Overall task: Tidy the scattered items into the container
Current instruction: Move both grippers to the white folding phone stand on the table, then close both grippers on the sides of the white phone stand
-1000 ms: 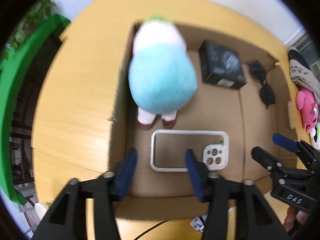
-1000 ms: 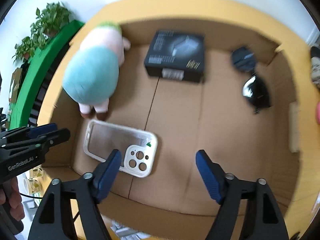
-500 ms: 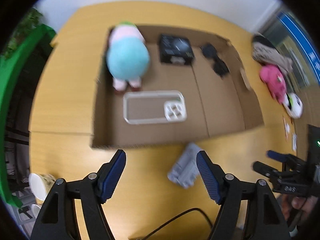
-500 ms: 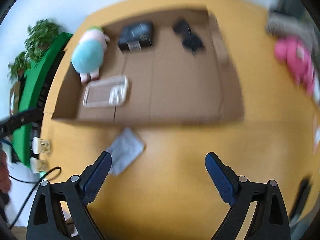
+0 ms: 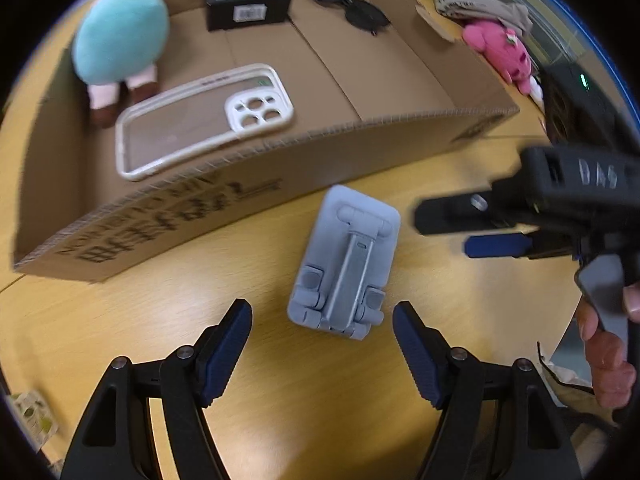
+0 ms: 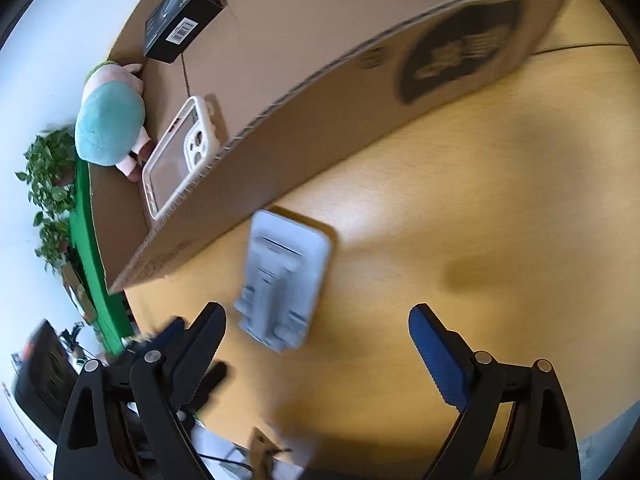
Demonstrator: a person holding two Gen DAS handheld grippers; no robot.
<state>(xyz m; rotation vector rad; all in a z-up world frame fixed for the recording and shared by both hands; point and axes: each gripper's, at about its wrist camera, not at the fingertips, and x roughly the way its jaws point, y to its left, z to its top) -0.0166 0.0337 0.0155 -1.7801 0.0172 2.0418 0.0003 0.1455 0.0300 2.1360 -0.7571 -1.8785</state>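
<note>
A grey phone stand (image 5: 346, 258) lies flat on the yellow wooden table (image 5: 120, 340), just outside the near wall of the cardboard box (image 5: 360, 148); it is close to the wall, and I cannot tell if it touches it.

The left gripper (image 5: 322, 350) points down at the table with its blue pads wide apart; its jaws have just been opening; nothing is held; the near end of the stand sits just ahead of the gap between the pads, and the pads do not touch it.

The right gripper (image 6: 318, 354) is also wide open and holds nothing; its jaws have just been opening too; the stand lies ahead of it, nearer to its left finger (image 6: 202, 350) than to the other one; in the left view this gripper shows at the right side, held by a hand (image 5: 608, 344).

Inside the box are a blue plush toy (image 5: 122, 36) at the left end, a white phone case (image 5: 204, 118) lying beside it near the front wall, a black box (image 5: 246, 2) at the back, and dark sunglasses (image 5: 354, 6) next to that.

Outside the box, past its far right end, a pink plush toy (image 5: 500, 50) lies on the table; green plants (image 6: 50, 184) stand far off at the left in the right view.
</note>
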